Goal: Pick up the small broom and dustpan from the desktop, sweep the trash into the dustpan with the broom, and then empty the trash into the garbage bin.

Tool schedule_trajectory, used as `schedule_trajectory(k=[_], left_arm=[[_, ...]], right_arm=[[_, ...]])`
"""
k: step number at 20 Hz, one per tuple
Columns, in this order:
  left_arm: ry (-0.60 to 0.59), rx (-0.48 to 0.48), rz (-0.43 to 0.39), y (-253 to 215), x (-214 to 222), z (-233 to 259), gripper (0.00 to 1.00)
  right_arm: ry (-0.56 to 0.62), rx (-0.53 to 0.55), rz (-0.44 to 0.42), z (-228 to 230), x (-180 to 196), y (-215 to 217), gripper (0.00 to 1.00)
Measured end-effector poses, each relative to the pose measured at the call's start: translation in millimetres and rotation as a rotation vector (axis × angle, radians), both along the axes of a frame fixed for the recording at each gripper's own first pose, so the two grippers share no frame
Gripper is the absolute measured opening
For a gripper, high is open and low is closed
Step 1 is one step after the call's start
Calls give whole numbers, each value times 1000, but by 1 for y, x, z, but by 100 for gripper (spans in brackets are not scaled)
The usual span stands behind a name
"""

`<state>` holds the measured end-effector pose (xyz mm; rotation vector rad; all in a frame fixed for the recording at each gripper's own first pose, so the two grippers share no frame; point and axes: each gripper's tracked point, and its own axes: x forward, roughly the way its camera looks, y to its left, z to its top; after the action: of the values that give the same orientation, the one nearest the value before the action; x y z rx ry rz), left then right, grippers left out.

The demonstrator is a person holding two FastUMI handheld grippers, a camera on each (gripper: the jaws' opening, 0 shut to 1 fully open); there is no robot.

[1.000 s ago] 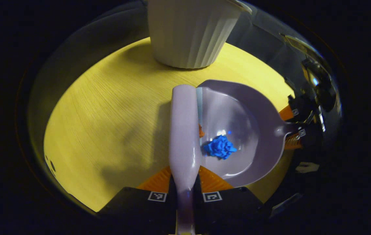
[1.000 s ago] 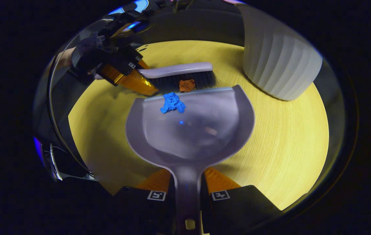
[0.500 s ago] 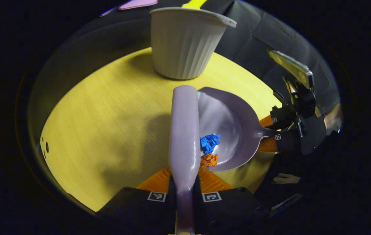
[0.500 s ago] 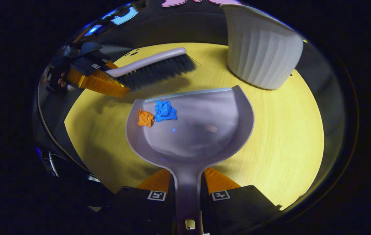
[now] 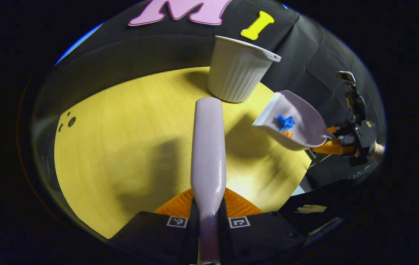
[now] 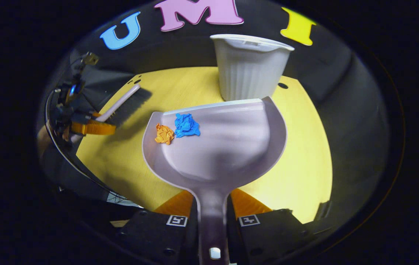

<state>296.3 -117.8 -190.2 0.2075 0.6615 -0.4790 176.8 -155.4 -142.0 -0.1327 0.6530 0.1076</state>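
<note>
At the bottom of the left gripper view, the left claw is clamped on the handle of the one small broom, whose pale lilac back runs up the middle of the frame over the round yellow tabletop. At the bottom of the right gripper view, the right claw is clamped on the handle of the single lilac dustpan, its pan spreading across the centre. Two pieces of trash lie side by side at the pan's left front corner: one blue paper wad and one orange paper wad, touching. Just beyond the dustpan's front edge, upper centre, stands one white ribbed garbage bin, upright on the tabletop. In the left gripper view the dustpan hangs clear above the tabletop at right, near the bin.
</note>
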Motion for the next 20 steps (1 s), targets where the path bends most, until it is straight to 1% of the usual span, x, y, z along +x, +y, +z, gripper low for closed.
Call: schedule_trajectory(k=[3,4,5,6,7,8,9,10,11,12,13,14,15,16,17,18,19,20], left_arm=[[1,-56,38,13,2,-31,26],[2,-68,45,16,1,-30,29],[3,-82,52,17,0,-28,26],[5,-94,61,18,-1,-25,26],[3,-108,73,20,-1,-23,26],[1,-146,97,18,-1,-22,26],[6,-181,108,19,-2,-22,26],[17,-223,122,19,-7,-23,26],[20,-240,136,21,-11,-25,26],[24,-246,151,23,-14,-27,29],[24,-249,170,27,-15,-27,26],[21,-253,197,35,-17,-27,29],[10,-254,235,48,-16,-25,26],[-6,-254,264,60,-15,-21,29],[-16,-260,285,68,-16,-19,29],[-24,-266,303,71,-18,-18,26],[-30,-285,328,77,-21,-16,26],[-33,-299,354,84,-25,-18,26]], right_arm=[[-38,-49,-23,18,14,3,35],[-47,-39,-31,23,19,5,35],[-57,-12,-38,27,27,11,35],[-62,20,-42,30,31,19,35],[-85,24,-50,36,42,24,35],[-128,-25,-74,47,54,11,35],[-152,-34,-85,57,55,0,35],[-183,-17,-95,70,60,-2,36],[-204,-6,-102,78,67,-1,35],[-227,-6,-107,88,76,-2,35],[-250,-13,-110,96,89,-3,36],[-286,-37,-114,104,110,-5,35],[-306,-63,-120,113,132,-8,35],[-309,-72,-128,115,145,-8,35],[-301,-89,-141,115,167,-7,36],[-293,-112,-148,114,185,-8,35],[-270,-172,-158,106,208,-12,35],[-248,-229,-160,98,217,-15,35]])
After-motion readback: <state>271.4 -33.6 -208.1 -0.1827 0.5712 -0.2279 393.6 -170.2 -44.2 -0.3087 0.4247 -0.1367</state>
